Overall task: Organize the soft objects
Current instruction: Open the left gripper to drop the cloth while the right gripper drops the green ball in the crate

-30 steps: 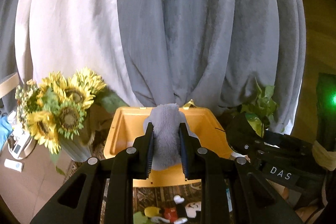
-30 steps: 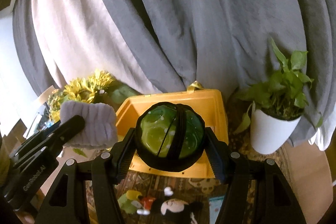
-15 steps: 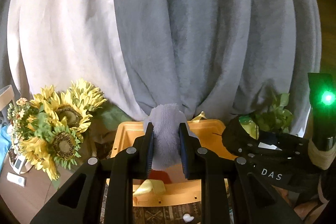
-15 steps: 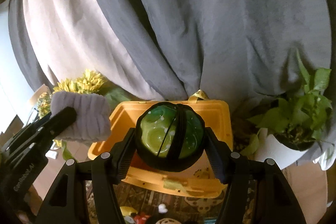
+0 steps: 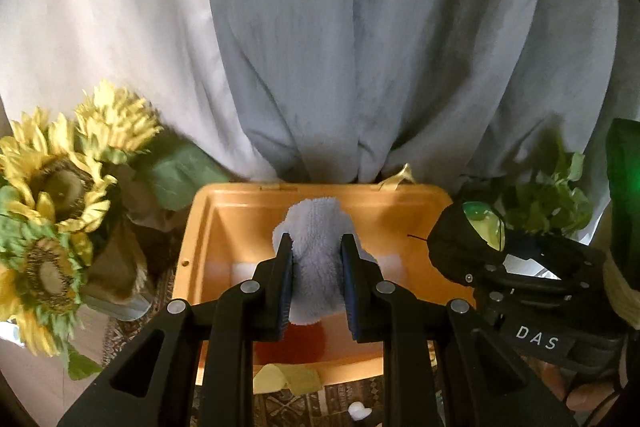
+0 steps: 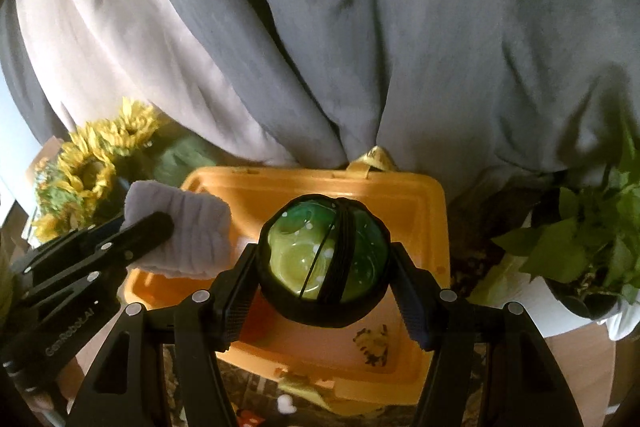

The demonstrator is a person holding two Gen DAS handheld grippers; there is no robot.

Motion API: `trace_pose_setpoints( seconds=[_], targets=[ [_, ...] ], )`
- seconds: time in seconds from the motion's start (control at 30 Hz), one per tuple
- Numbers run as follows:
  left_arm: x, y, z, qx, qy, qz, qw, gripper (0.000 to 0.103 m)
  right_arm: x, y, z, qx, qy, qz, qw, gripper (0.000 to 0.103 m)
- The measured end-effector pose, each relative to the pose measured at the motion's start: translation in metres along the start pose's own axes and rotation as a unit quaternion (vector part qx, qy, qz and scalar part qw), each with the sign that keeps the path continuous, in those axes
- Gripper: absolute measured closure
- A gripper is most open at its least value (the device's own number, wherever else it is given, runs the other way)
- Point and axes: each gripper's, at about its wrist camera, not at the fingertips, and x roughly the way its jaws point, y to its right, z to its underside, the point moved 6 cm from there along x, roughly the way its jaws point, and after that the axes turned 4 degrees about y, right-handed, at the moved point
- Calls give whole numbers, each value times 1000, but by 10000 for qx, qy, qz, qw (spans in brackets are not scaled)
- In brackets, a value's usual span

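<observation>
I take the orange bin (image 5: pixel 200 227) as my landmark and work left to right; to its left stand the sunflowers (image 5: pixel 60 187), just beside its left wall, no part of the task. My left gripper (image 5: pixel 316 279) has its jaws clamped on the grey fleece cloth (image 5: pixel 316 251); the cloth stands pinched between the pads over the left half of the bin's opening, its long axis running up and away from me along the fingers, its free upper end pointing toward the bin's back wall; a short tail hangs below the pads. In the right wrist view the same cloth reads broadside, wide and flat. My right gripper (image 6: pixel 324 287) has its jaws clamped on the green ball (image 6: pixel 324 259), a soft round thing in a black mesh net; it has no long axis worth naming; its black seam runs near upright and faces me. The ball hangs over the middle of the bin, nearer the front rim than the back. The bin floor shows a red thing and pale things below; I cannot identify them. To the right of the bin sits the potted plant (image 6: pixel 592 247), well clear. I judge both loads lie directly above the opening, so the coming move turns on height alone; neither hand is plainly nearer.
</observation>
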Motion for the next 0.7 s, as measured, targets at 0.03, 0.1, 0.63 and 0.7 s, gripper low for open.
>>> trace_pose_setpoints(
  seconds=[0.03,0.1,0.63,0.7],
  targets=[
    [5,0,1,-5,-67,0,10000,80,3,1,1,18,-44,4,10000,39],
    [14,-1,2,-8,-192,11,9998,80,13,5,2,54,-186,0,9998,39],
    [14,-1,13,51,-349,-101,9993,53,8,17,3,142,-167,212,9995,34],
    [3,1,12,115,-229,-162,9995,51,1,17,1,148,-67,245,9996,34]
  ],
)
